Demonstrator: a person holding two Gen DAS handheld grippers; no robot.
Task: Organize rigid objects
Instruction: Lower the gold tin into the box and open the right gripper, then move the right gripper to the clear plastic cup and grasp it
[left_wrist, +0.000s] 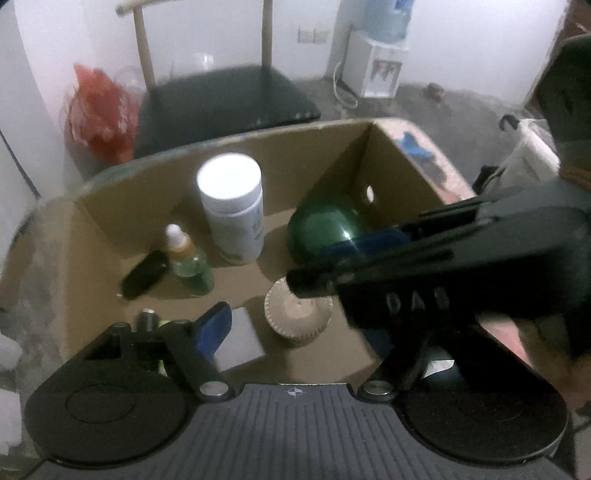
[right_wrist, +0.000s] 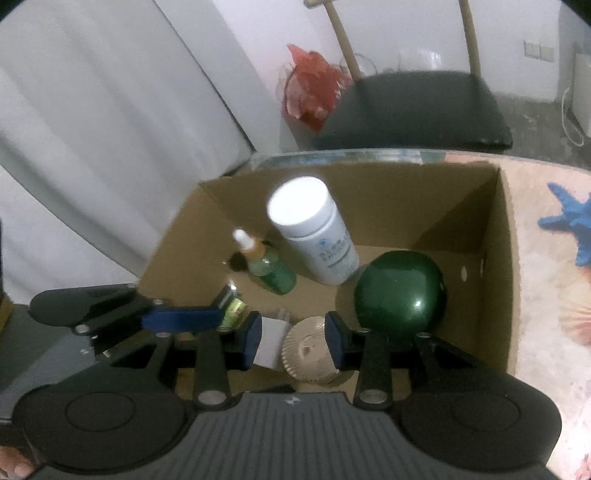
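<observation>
Hovering over the open brown cardboard box (right_wrist: 498, 258), right tool (right_wrist: 293, 341) parted and empty, straddling the view of the ribbed beige wooden disc (right_wrist: 308, 356) lying directly below on the box floor, nearer than the left tool (left_wrist: 295, 332), also parted.

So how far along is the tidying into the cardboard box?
Done: the tall white bottle, green dropper bottle, dark green ball and ribbed beige disc sit in the cardboard box. In hand: nothing visible. Left: only the blue starfish figure shows outside.

Box (right_wrist: 506, 280) rear right corner free behind ball (right_wrist: 400, 291); tall bottle (right_wrist: 314, 230) blocks centre, dropper (right_wrist: 266, 266) crowds left.
</observation>
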